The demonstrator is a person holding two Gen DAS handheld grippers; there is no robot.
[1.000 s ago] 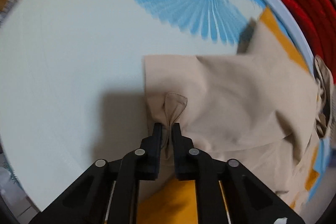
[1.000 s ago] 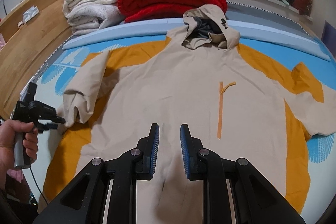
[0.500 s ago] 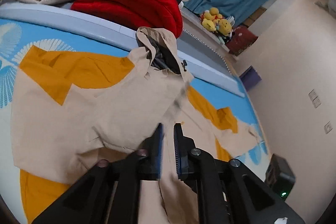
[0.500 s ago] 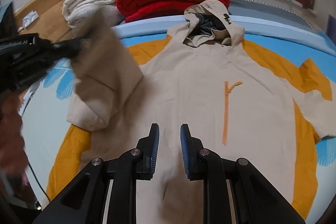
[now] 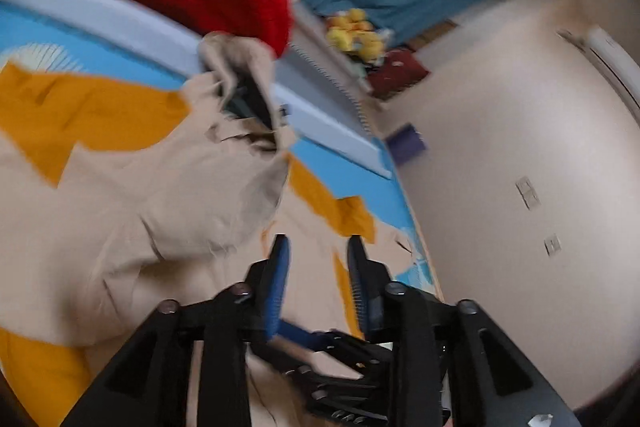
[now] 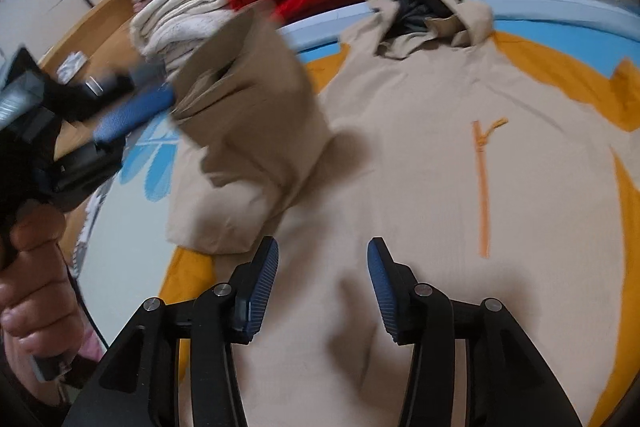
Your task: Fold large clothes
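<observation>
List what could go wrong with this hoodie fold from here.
1. The left gripper is opening, with nothing between its fingers in its own view; the folded sleeve may slump unevenly across the hoodie.
2. The right gripper, also opening, hovers over the chest and could bunch the fabric.

Right tongs (image 6: 322, 259) with black angular linkage arms, silver round screw heads at the pivots, blue ribbed pads (image 6: 262, 279) on both fingers, left tongs (image 5: 318, 263) the same build, black cable trailing beside the bare hand (image 6: 34, 291)
</observation>
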